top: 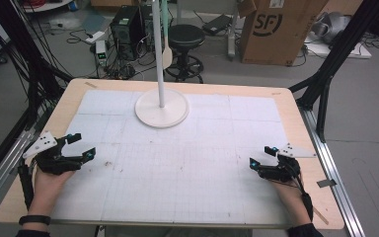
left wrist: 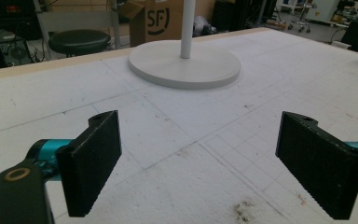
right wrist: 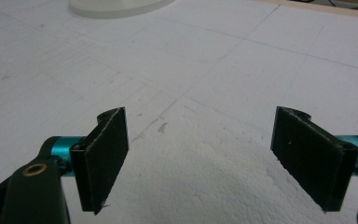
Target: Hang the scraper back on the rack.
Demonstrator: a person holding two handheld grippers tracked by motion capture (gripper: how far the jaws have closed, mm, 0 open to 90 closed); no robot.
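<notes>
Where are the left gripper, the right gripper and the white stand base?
left gripper (top: 81, 145), high view, midway between its open fingertips.
right gripper (top: 261, 156), high view, midway between its open fingertips.
white stand base (top: 150, 112), high view, bare left part of the round disc.

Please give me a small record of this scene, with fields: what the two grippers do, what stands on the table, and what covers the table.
left gripper: open, holds nothing, low over the table's left side
right gripper: open, holds nothing, low over the table's right side
nearest thing: white round stand base with an upright white pole, at the far middle of the table, apart from both grippers
table cover: white gridded sheet, with small brown stains
table: wooden rim around the sheet
behind the table: black stool, cardboard box
</notes>
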